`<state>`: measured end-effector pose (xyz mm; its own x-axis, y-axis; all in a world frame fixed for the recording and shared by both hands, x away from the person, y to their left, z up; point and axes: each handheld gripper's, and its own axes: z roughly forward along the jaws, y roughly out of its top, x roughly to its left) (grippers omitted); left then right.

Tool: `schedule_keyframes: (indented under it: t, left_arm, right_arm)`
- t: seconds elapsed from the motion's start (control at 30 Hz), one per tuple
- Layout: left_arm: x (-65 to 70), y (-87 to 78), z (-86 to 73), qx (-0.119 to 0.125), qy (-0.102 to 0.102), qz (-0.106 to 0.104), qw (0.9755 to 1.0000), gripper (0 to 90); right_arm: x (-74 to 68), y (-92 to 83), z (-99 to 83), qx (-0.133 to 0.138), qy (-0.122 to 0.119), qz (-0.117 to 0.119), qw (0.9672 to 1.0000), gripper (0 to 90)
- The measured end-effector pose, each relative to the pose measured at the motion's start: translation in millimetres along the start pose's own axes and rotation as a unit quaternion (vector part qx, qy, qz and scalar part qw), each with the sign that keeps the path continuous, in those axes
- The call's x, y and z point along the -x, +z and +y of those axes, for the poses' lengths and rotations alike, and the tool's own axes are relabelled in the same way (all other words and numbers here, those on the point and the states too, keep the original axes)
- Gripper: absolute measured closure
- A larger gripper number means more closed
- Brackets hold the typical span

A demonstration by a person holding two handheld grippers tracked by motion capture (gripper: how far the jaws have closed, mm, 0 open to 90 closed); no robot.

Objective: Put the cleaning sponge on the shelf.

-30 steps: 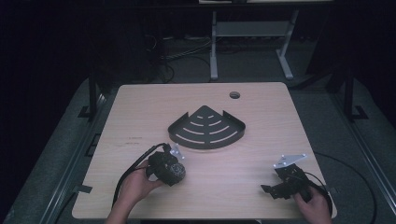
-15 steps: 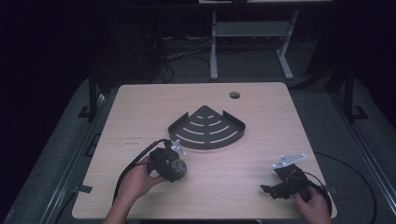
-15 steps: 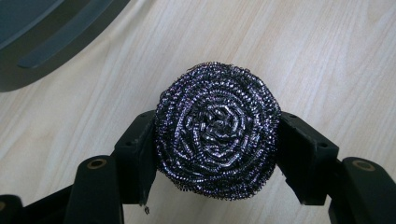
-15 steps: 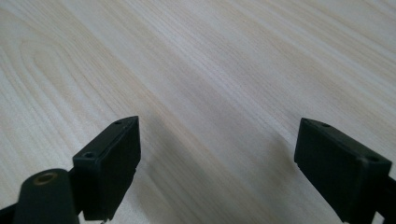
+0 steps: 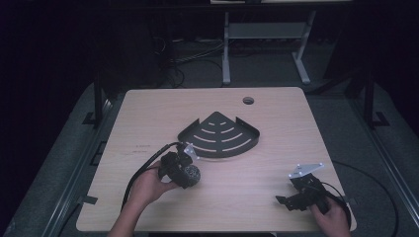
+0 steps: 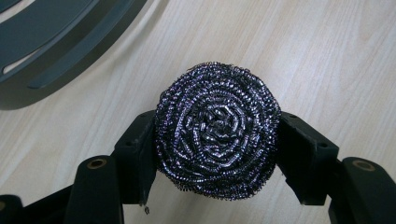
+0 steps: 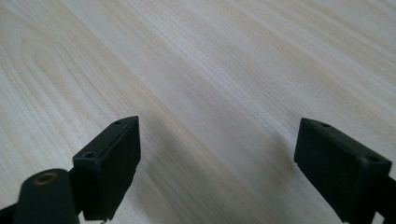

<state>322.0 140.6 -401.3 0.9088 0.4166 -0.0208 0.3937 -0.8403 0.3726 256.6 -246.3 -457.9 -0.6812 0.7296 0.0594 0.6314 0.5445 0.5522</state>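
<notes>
A person at a pale wooden tabletop (image 5: pixel 276 133) is working with a gripper in each hand. The left gripper (image 5: pixel 184 170) is clenching a steel scouring pad (image 6: pixel 217 130), its two black fingers (image 6: pixel 135 158) pressing on the pad's sides, and is holding it near the front left of the tabletop, just in front of the rounded edge of a black fan-shaped slotted tray (image 5: pixel 220 136) (the tray is sitting at the middle of the tabletop). Whether the pad is touching the wood or hanging just above it cannot be told. The right gripper (image 5: pixel 289 201) is resting well apart at the front right corner, its fingers (image 7: pixel 109 161) standing wide and released, with bare wood between them.
</notes>
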Motion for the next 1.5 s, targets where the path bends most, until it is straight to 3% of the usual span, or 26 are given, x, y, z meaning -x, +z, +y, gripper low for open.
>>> schedule_keyframes:
  t: [0.83, 1.5]
  left_arm:
    - [-8.5, -2.5, 32.1, -0.007, 0.018, -0.014, 0.9997, 34.9]
    - [-19.6, -11.3, 61.8, -0.011, 0.037, -0.010, 0.9992, 34.8]
  right_arm:
    - [0.8, -1.1, -0.2, 0.002, 0.003, -0.002, 1.0000, 14.3]
    - [2.3, -2.4, 0.4, 0.006, 0.004, -0.003, 1.0000, 14.3]
